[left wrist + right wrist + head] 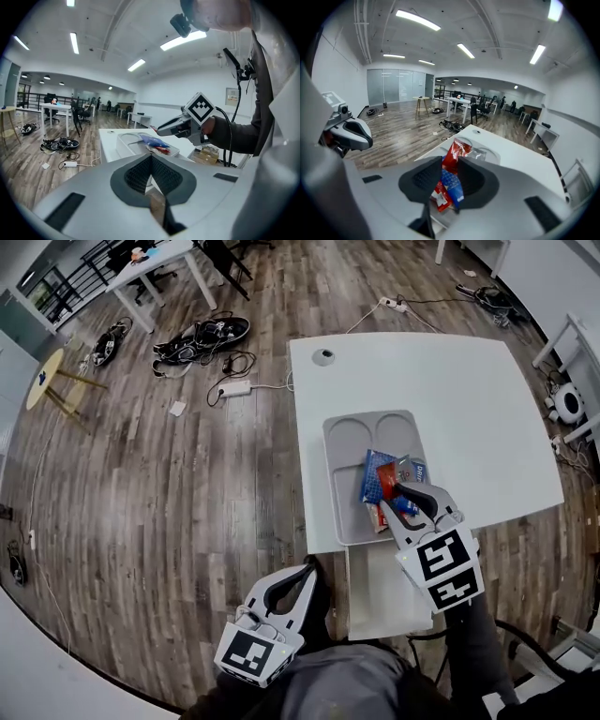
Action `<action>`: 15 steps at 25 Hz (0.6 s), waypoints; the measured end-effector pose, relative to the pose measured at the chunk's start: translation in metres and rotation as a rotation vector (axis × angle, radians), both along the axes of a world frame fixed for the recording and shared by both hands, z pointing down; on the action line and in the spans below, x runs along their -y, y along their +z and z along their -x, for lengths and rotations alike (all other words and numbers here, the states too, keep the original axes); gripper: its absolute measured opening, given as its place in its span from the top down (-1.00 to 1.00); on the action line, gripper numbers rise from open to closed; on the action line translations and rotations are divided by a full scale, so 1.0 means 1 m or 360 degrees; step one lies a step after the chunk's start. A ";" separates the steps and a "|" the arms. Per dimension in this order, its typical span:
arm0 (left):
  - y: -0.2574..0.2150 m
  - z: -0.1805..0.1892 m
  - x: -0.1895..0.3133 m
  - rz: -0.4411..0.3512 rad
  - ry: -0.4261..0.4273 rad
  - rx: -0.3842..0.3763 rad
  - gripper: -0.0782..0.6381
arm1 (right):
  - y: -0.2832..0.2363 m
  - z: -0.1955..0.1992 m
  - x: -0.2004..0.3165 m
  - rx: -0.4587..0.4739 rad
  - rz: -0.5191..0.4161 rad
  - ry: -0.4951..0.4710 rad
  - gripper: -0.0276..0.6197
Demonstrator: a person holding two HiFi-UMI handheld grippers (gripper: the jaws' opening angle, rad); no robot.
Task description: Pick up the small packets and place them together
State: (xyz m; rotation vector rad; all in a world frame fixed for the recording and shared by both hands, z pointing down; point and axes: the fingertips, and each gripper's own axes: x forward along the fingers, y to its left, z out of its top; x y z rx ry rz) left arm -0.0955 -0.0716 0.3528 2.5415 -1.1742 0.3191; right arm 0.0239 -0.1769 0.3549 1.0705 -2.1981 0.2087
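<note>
Red packet [455,153] clamped between right gripper [405,499] jaws, over the tray [348,436]; left gripper [302,576] jaws together, empty, low

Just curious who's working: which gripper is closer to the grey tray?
Right. The right gripper is over the near end of the tray, gripping a red-and-blue packet; the left gripper is off the table, by the person.

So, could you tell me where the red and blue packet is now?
The red and blue packet is right of centre in the head view, pinched in the right gripper's fingers over the grey plastic tray's near end.
</note>
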 end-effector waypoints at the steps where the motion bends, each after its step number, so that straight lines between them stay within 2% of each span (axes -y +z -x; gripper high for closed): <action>1: 0.002 0.005 0.003 0.0014 -0.0011 -0.0001 0.82 | 0.005 0.003 0.005 -0.0009 0.0017 -0.0004 0.59; 8: 0.008 0.013 0.007 0.0053 -0.0056 -0.0006 0.82 | 0.018 0.015 0.008 0.0059 0.0094 -0.0083 0.57; 10: 0.008 0.013 0.002 0.0062 -0.0064 -0.0004 0.82 | 0.020 0.017 0.004 0.0073 0.0102 -0.0114 0.46; 15: 0.000 0.021 -0.011 0.0009 -0.0092 0.0013 0.82 | 0.001 0.018 -0.012 0.0135 0.0031 -0.0104 0.42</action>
